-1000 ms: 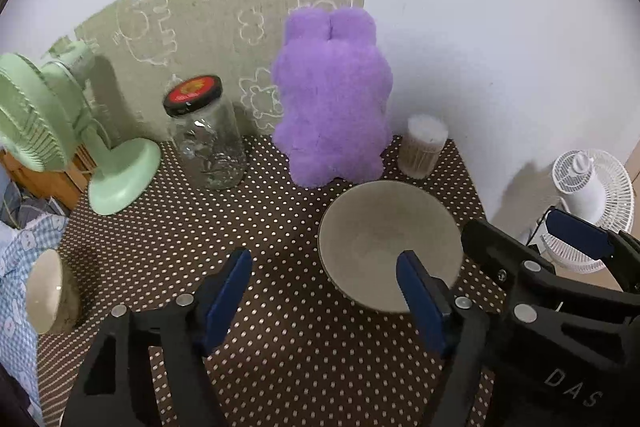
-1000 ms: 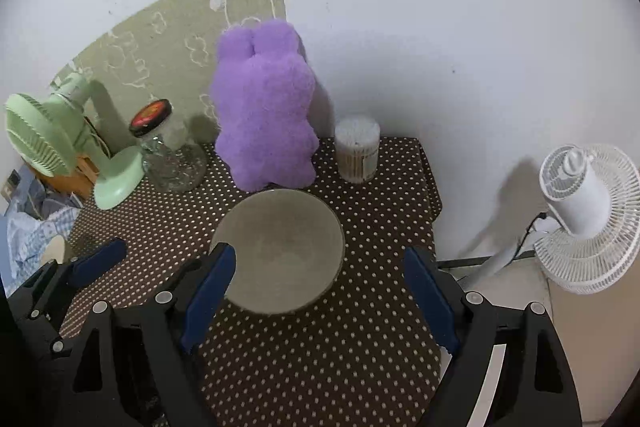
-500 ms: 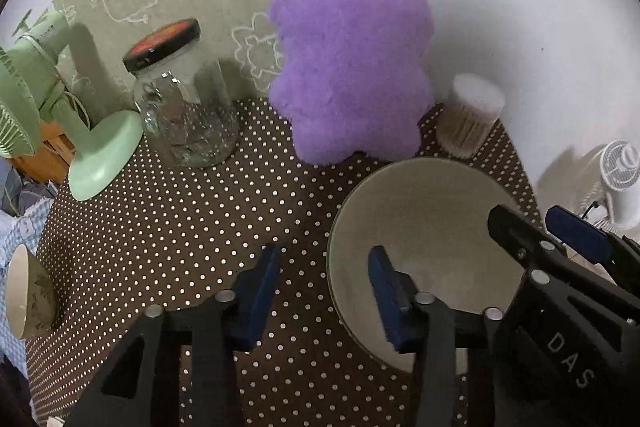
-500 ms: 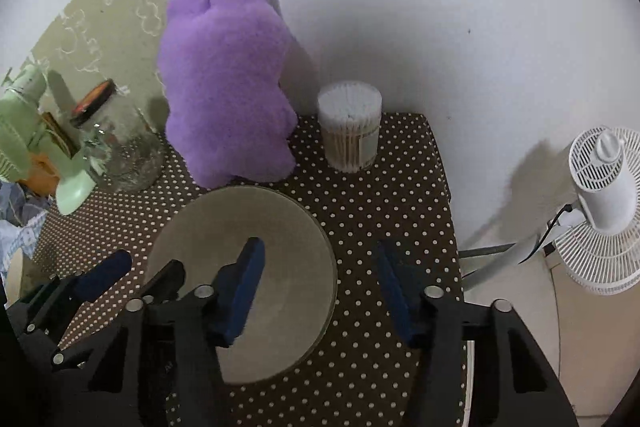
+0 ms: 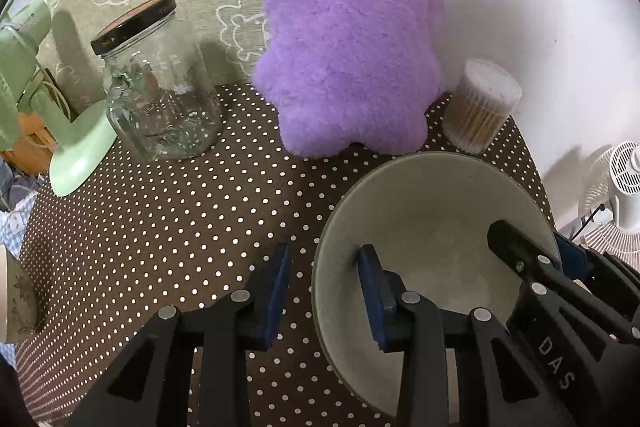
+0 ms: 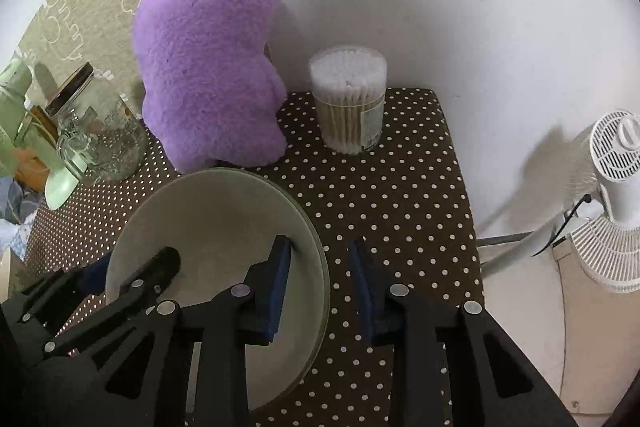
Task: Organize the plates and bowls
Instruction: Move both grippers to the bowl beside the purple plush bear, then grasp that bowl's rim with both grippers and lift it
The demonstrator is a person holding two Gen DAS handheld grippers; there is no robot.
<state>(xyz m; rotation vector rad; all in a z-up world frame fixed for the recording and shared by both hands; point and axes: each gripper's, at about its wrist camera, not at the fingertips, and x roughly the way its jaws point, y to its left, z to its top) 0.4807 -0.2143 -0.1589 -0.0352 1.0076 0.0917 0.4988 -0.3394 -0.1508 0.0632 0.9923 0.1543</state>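
A: The table (image 5: pixel 168 227) has a dotted cloth. On it, from big to small: the plush (image 5: pixel 348 39) at the wall, the bowl (image 5: pixel 432 211) just in front of it, the jar (image 5: pixel 156 87), the swab box (image 5: pixel 480 107).

B: And the grippers?

A: Both are at the bowl, on opposite sides. The left gripper (image 5: pixel 324 291) has one finger inside and one outside, with the rim between. The right gripper (image 6: pixel 320 279) stands the same way on the other side. Both jaws are closing, but the pads do not seem to press the wall yet.

B: What can go wrong?

A: I think the bowl can tip or slide if one side closes first. The wall is smooth and sloped, so the pads may slip up when lifting. The plush is near and may be pushed.

B: Do the views differ?

A: Yes. The left view shows a fan base (image 5: pixel 80 155) and a second pale dish (image 5: pixel 16 295) at the table's left edge. The right view shows the table's right edge and a white fan (image 6: pixel 612 187) beyond.
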